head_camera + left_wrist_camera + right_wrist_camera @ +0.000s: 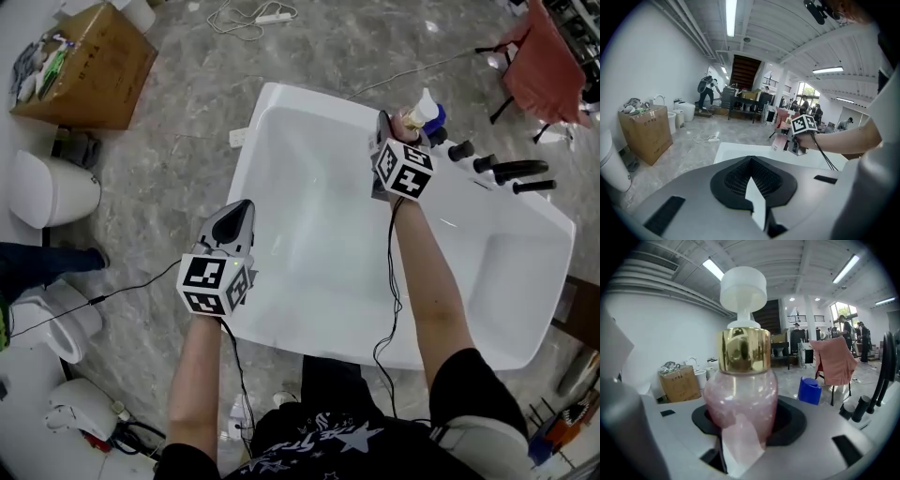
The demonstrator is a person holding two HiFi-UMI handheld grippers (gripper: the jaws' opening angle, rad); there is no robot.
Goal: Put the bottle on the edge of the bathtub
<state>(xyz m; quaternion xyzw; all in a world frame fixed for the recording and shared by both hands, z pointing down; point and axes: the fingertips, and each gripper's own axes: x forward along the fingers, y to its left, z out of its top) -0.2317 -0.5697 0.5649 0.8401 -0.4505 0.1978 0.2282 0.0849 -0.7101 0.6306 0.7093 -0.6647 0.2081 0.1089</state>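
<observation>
Jaws of the right gripper (397, 127) are clamped on the round belly of the bottle (740, 399), a pink glittery one with a gold collar and a white pump head, which stands upright between them. In the head view the bottle is at the far rim of the white bathtub (246, 187), beside a row of black tap fittings (497, 167) and a blue cap (809, 390) that sits just past it. Whether its base touches the rim cannot be told. The right arm stretches across the empty basin to reach that side. The left gripper (242, 208) hangs over the near left corner of the tub, well apart from the bottle, with its jaws brought together to a point and nothing between them. On the grey marbled floor beyond the tub stand a cardboard box (94, 66) full of odds and ends and a chair draped in a red cloth (544, 66); a white power strip (272, 17) with its cord lies near the top edge. In the left gripper view, people stand far off in the hall.
</observation>
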